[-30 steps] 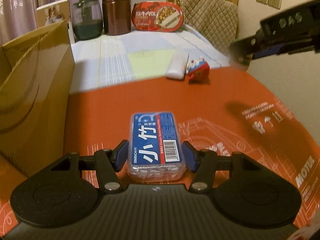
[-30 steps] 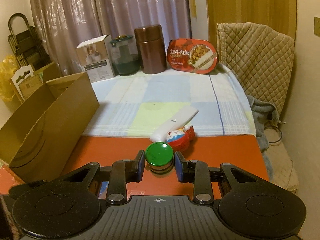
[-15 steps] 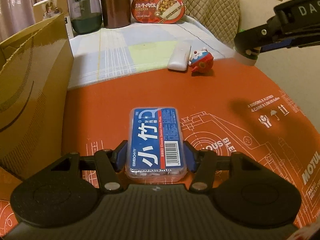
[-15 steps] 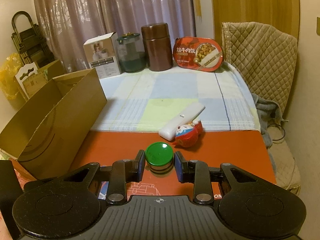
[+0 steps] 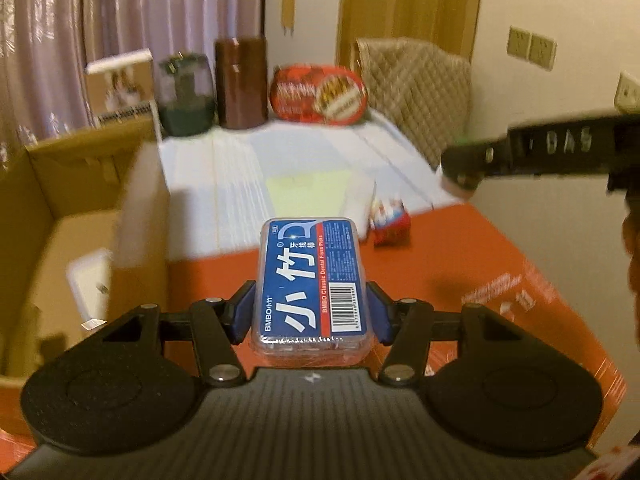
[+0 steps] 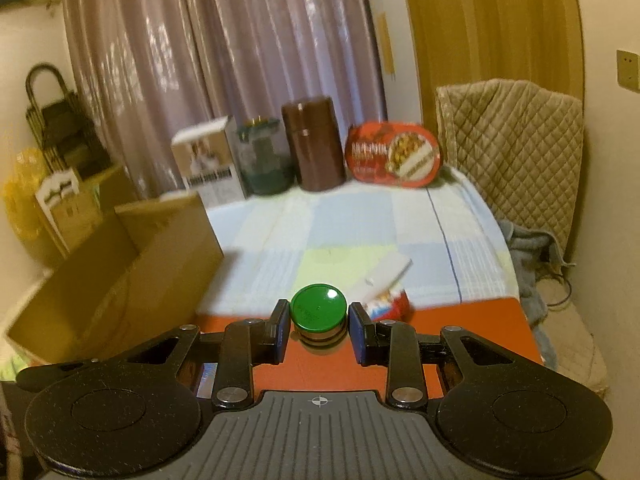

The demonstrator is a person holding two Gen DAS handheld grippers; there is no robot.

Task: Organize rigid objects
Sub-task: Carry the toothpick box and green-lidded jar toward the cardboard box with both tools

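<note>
Both grippers are carrying something right now, and the thing that matters is where the box (image 5: 60,248) is sitting: off to the left of both, open side up. The left gripper (image 5: 311,312) is clamping the floss case (image 5: 310,276) by its long sides, so the case's long axis is running straight out along the fingers, away from the camera, label up. It's looking lifted clear of the red mat (image 5: 460,280), roughly level, with the box wall just beside it on the left, so I'd say this hand is the nearer one and only needs to swing left and over the rim. The right gripper (image 6: 319,326) is pinching a green-lidded jar (image 6: 319,312) upright between its pads, lid facing up, hanging above the far end of the mat. From that view the box (image 6: 120,272) is sitting well off to the left, so it's got the longer trip. The remote (image 6: 380,276) and little toy (image 6: 394,306) are lying just beyond the jar, not yet picked up.
</note>
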